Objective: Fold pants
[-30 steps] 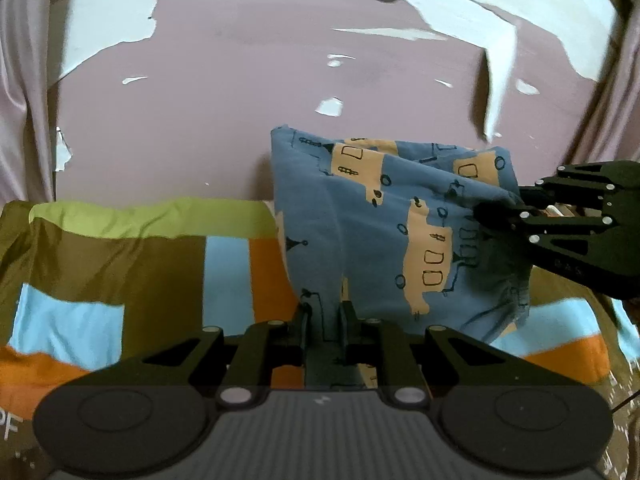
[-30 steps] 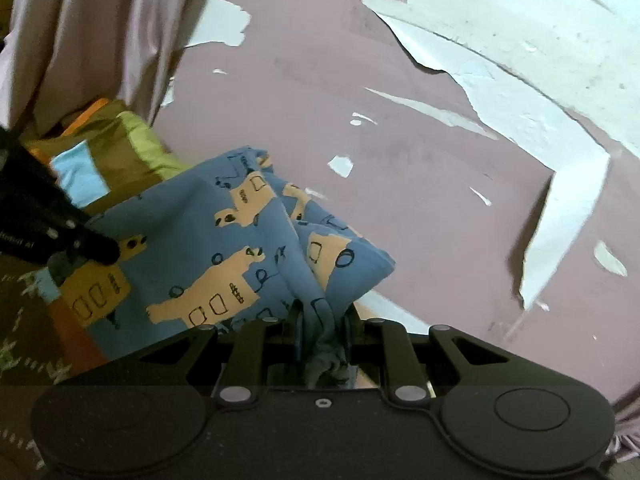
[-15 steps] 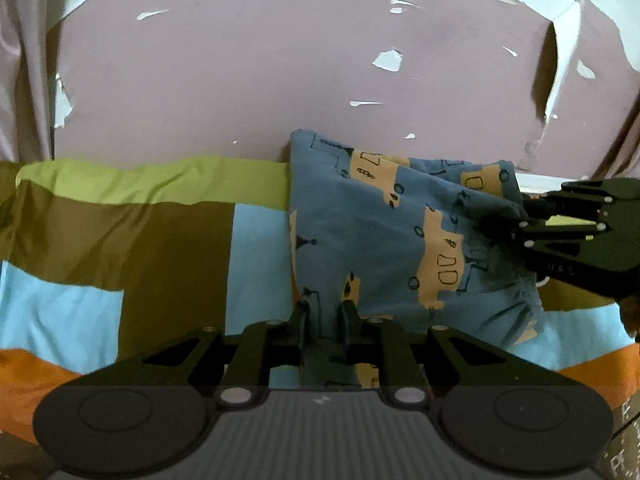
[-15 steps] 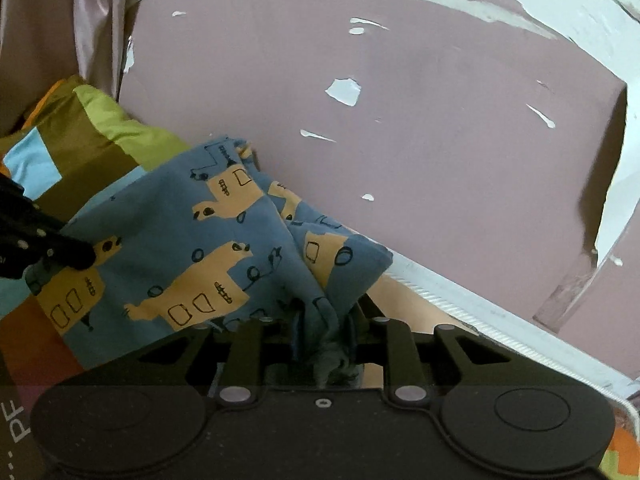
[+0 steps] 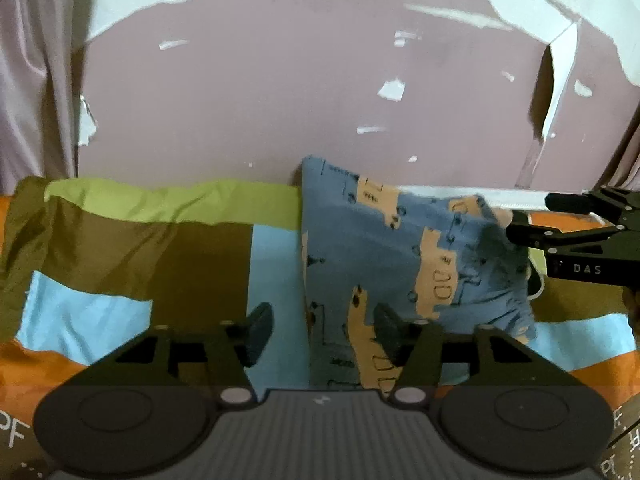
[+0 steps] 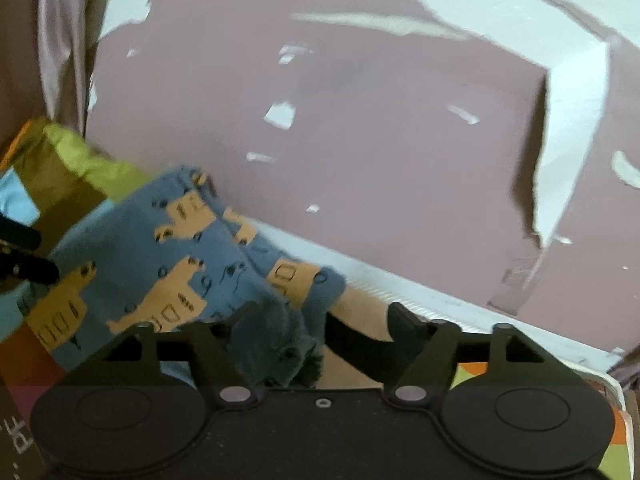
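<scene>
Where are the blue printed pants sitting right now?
The blue cotton pants with tan prints lie folded on the colour-block bedspread, against the peeling mauve wall, right of centre in the left wrist view.

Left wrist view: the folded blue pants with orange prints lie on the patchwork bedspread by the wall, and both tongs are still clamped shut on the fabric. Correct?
Not quite. The pants do lie on the bedspread by the wall, but both tongs are open. The left tongs have just been opening, fabric lying loose between them in the left wrist view. The right tongs have too, per the right wrist view.
</scene>
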`<state>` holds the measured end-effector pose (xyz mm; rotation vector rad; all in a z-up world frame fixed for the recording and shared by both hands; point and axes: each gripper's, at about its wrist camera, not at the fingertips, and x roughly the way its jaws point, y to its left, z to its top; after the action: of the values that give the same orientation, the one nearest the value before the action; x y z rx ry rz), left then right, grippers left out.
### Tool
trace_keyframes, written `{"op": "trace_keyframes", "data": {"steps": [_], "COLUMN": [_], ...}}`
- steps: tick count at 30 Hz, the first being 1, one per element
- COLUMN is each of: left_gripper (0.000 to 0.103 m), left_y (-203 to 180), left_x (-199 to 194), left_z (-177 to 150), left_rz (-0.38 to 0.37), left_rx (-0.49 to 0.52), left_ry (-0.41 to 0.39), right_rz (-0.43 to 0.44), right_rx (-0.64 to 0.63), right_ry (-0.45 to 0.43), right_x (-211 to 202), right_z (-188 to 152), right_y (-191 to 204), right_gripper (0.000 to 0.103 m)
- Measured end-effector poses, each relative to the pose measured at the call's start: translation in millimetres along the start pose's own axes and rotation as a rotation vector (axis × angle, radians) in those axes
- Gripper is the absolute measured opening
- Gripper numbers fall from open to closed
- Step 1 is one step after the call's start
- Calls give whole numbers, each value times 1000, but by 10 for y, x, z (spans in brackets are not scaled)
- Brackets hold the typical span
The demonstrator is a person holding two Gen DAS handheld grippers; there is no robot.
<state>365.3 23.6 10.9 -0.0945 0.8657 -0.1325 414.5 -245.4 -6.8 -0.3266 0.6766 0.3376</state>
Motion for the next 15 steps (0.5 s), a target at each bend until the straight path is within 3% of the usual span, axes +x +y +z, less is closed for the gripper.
{"op": "trace_keyframes", "data": {"steps": [4,7,15], "left_gripper": [85,95,103], "left_y": [-18,-45,-100], "left_x": [-163,-303,-698], "left_z": [34,27,-122], "left_rz": [9,19,18], "left_rx": [3,0,-18], "left_ry": [-32,-63,-134], "right_rz": [-34,-49,-32], "right_rx": [20,50,209], "right_ry": [-53,-93,-134], "right_x": [-227,-416,-1048], "right_z": [-8,-25,-207], "right_y": [1,29,175], "right_gripper": [97,102,102]}}
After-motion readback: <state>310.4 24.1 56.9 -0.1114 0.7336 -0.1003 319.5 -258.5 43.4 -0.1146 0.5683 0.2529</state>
